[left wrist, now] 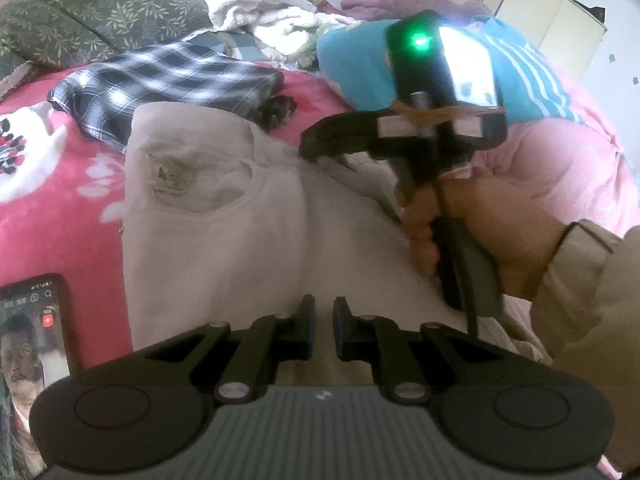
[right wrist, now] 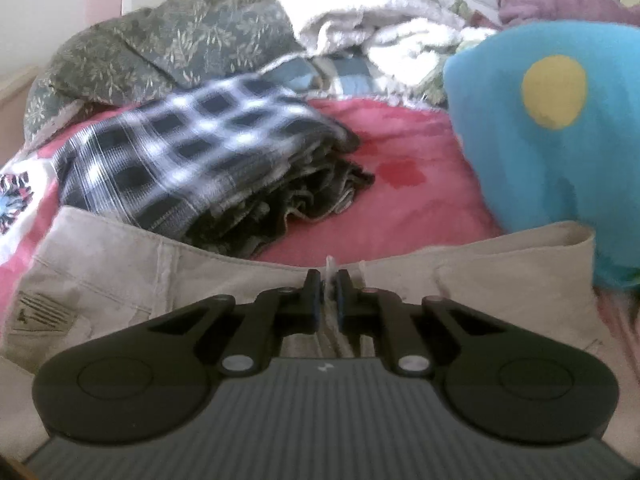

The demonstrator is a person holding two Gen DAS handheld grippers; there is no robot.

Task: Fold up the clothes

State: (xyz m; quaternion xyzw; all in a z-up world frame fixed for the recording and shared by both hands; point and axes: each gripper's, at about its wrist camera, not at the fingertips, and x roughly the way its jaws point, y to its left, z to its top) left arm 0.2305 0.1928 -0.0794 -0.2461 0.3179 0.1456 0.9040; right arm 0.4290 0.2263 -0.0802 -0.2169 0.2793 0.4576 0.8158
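Beige trousers lie spread on a pink floral bedspread. In the left wrist view my left gripper is shut low over the trouser cloth; beige fabric fills the narrow slit between its pads, and I cannot tell whether any is pinched. A hand in a beige sleeve holds my right gripper with its tips down on the trousers' far part. In the right wrist view the right gripper is shut on the beige trousers at their waistband edge, with a pale fold sticking up between the pads.
A folded black-and-white plaid shirt lies beyond the trousers. A blue garment with a yellow spot lies to the right. A lit phone rests on the bed at lower left. Green floral bedding and white towels are piled at the back.
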